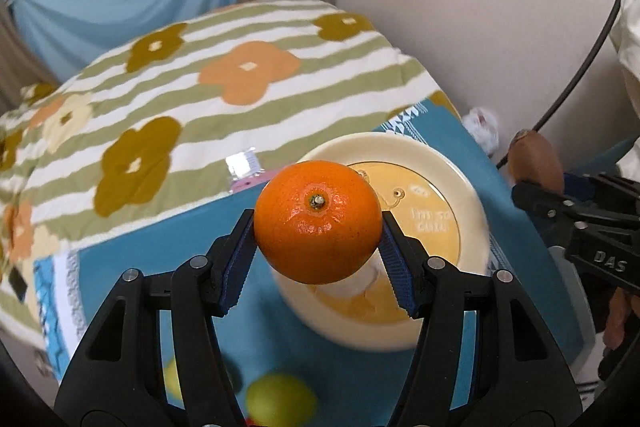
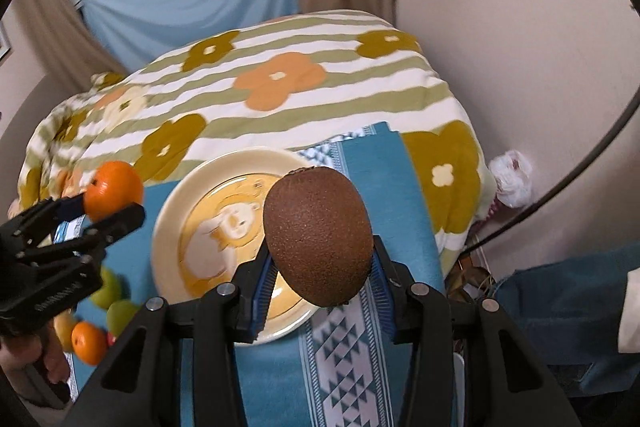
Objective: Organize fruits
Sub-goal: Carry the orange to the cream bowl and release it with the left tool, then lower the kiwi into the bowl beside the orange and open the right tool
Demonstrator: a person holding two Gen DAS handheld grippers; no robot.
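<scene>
My left gripper [image 1: 318, 227] is shut on an orange mandarin [image 1: 318, 221], held above a cream and yellow plate [image 1: 474, 195] on a blue cloth. My right gripper [image 2: 320, 255] is shut on a brown kiwi [image 2: 318, 239], held above the same plate [image 2: 172, 211], which is empty. The left gripper with its mandarin [image 2: 114, 189] shows at the left of the right wrist view. The kiwi [image 1: 536, 159] and right gripper show at the right edge of the left wrist view.
Green fruits [image 2: 120, 313] and another mandarin [image 2: 89, 342] lie on the blue cloth [image 2: 384, 187] left of the plate. A striped flowered blanket [image 2: 280, 95] lies behind. A wall stands to the right, with a white bag [image 2: 512, 179] at its foot.
</scene>
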